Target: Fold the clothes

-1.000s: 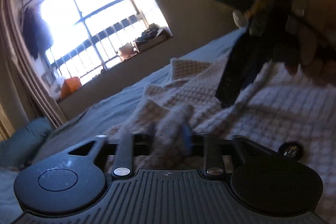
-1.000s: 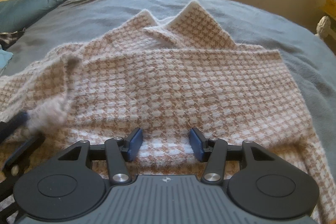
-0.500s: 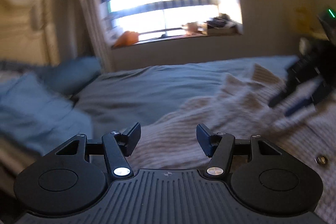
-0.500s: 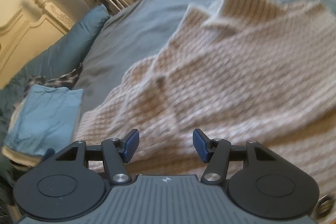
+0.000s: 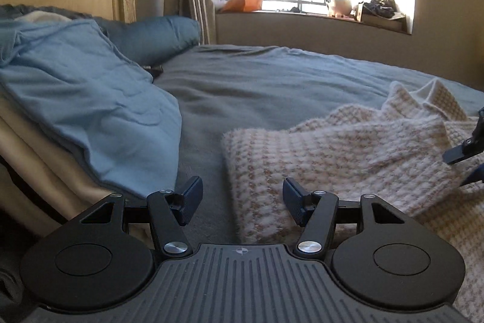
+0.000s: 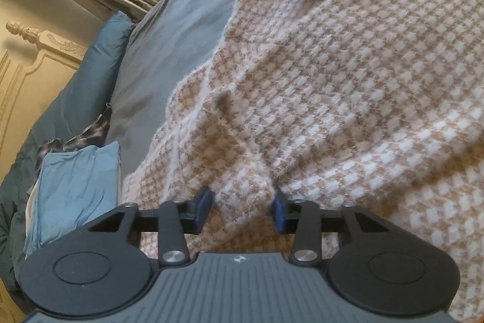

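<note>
Folding a houndstooth jacket (image 6: 348, 87) on the bed (image 5: 272, 87): sleeve grasp.

At lower centre of the right wrist view, we see the right claw (image 6: 242, 209), its jaws having just been closing, pinching the sleeve cuff (image 6: 245, 196). At lower centre of the left wrist view, the left claw (image 5: 240, 200) stands spread and empty above the jacket's near edge. We judge the next move to be carrying the cuff across the jacket body.

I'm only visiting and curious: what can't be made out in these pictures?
Sweater: right wrist view, right side cut off by the frame edge.
Windowsill clutter: left wrist view, small and backlit.
Plaid cloth: right wrist view, mostly hidden by the blue cloth.
</note>
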Tool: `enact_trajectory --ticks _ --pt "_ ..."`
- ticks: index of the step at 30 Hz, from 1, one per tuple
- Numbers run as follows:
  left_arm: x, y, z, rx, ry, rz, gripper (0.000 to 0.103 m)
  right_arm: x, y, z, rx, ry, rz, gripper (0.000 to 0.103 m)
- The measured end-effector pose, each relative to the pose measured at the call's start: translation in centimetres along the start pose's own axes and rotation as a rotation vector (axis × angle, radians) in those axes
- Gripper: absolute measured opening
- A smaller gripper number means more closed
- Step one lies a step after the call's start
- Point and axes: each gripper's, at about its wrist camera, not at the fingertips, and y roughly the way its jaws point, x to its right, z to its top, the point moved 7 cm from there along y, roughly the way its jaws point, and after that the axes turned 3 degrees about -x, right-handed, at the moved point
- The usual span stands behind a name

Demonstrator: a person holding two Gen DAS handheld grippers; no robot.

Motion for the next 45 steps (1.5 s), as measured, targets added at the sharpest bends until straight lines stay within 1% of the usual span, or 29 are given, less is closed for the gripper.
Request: enact_trajectory --ticks 2,4,11,14,17,20,22,24,26,29,32,34,35,38,41,44,45 --pt "0.0 0.0 0.0 -0.004 -0.003 0.001 0.059 0.0 0.0 0.2 0.004 0.013 0.011 0.019" --pt "0.0 0.0 0.1 -0.003 -0.009 -0.001 0.059 -0.2 -0.5 0.4 0.026 -0.006 0.013 0.014" --pt "-0.1 -0.4 0.7 0.011 -0.035 0.005 0.059 -2.0 -2.8 1.2 0.136 -0.147 -0.024 0.011" --pt "-0.1 -0.6 1.2 0.023 -0.051 -0.001 0.059 -2.4 -5.2 2.6 0.216 -0.178 -0.027 0.011" --pt "0.3 -0.4 1.5 0.025 -0.041 -0.005 0.059 -1.9 -8.5 4.5 0.312 -0.182 -0.047 0.011" --pt "1.0 0.2 1.3 0.001 -0.026 -0.009 0.059 -0.3 -12.1 6.4 0.412 -0.155 -0.080 0.011" --pt "1.4 0.6 1.2 -0.015 -0.014 -0.013 0.059 1.6 -14.6 7.5 0.473 -0.116 -0.103 0.011" --pt "1.9 0.8 1.0 -0.023 0.000 -0.019 0.059 3.8 -16.4 8.2 0.514 -0.067 -0.123 0.011" --pt "2.4 0.8 0.9 -0.026 0.011 -0.026 0.059 6.3 -17.0 8.5 0.534 -0.022 -0.162 0.011" --pt "3.1 0.9 1.1 -0.028 0.014 -0.045 0.059 10.1 -16.4 8.5 0.518 0.060 -0.196 0.011" --pt "4.2 1.1 1.6 -0.031 0.032 -0.076 0.059 13.0 -15.0 8.2 0.493 0.139 -0.195 0.011" --pt "5.2 1.3 2.1 -0.034 0.049 -0.101 0.059 14.0 -14.5 8.2 0.487 0.162 -0.194 0.011" --pt "5.8 1.5 2.4 -0.032 0.060 -0.110 0.059 14.1 -14.4 8.3 0.489 0.173 -0.183 0.011" --pt "7.6 1.9 3.1 -0.027 0.096 -0.133 0.059 12.5 -15.7 9.5 0.531 0.133 -0.148 0.010" --pt "9.5 2.6 3.3 -0.029 0.140 -0.153 0.060 10.2 -17.8 10.4 0.602 0.023 -0.148 0.010" --pt "10.9 3.2 2.5 -0.046 0.184 -0.161 0.060 11.8 -17.3 10.2 0.587 0.021 -0.204 0.010" --pt "11.1 3.3 2.1 -0.051 0.194 -0.163 0.060 13.2 -16.5 9.7 0.563 0.042 -0.230 0.010"
